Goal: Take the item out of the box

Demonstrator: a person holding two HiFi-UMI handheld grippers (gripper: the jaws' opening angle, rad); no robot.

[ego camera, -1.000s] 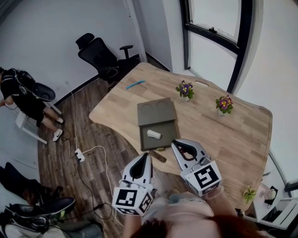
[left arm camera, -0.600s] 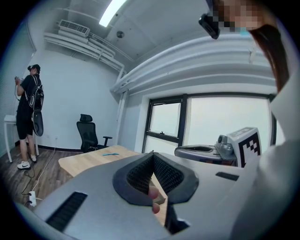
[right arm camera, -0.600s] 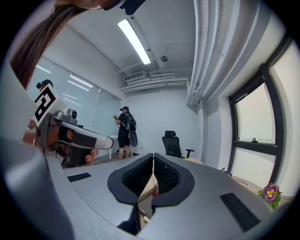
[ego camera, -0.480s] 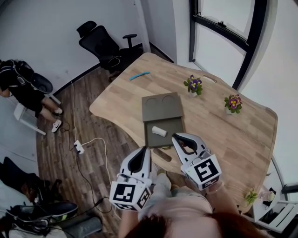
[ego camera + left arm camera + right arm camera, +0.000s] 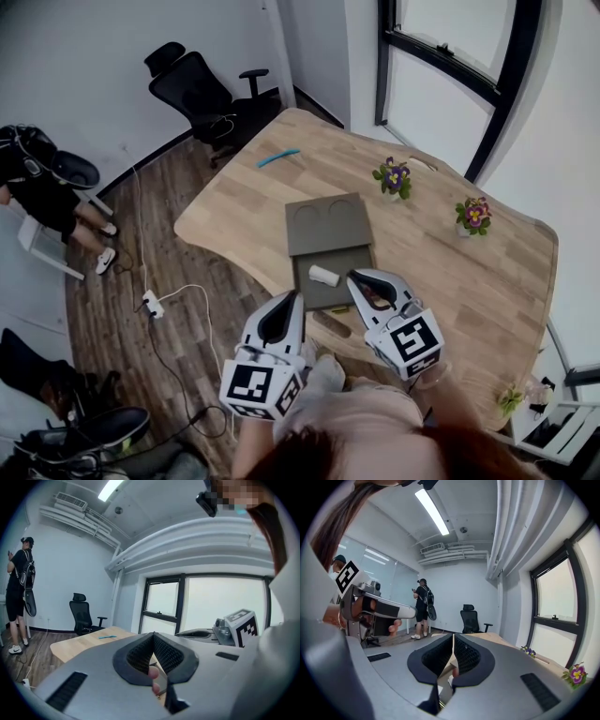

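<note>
Left gripper (image 5: 292,298) and right gripper (image 5: 355,277), both with jaws pressed together on nothing, wait at the near edge of the open box.

On the wooden table (image 5: 459,272) the box (image 5: 349,261) lies with its lid (image 5: 326,223) folded flat away from the person, probably to leave the tray reachable from above. The right gripper's tips overhang the tray's near right corner, and the left hangs just off the table edge (neither is spread for a grasp). The item (image 5: 324,276), a small white roll, lies on its side in the tray's left half, with its long axis across the box and its ends toward the side walls.
</note>
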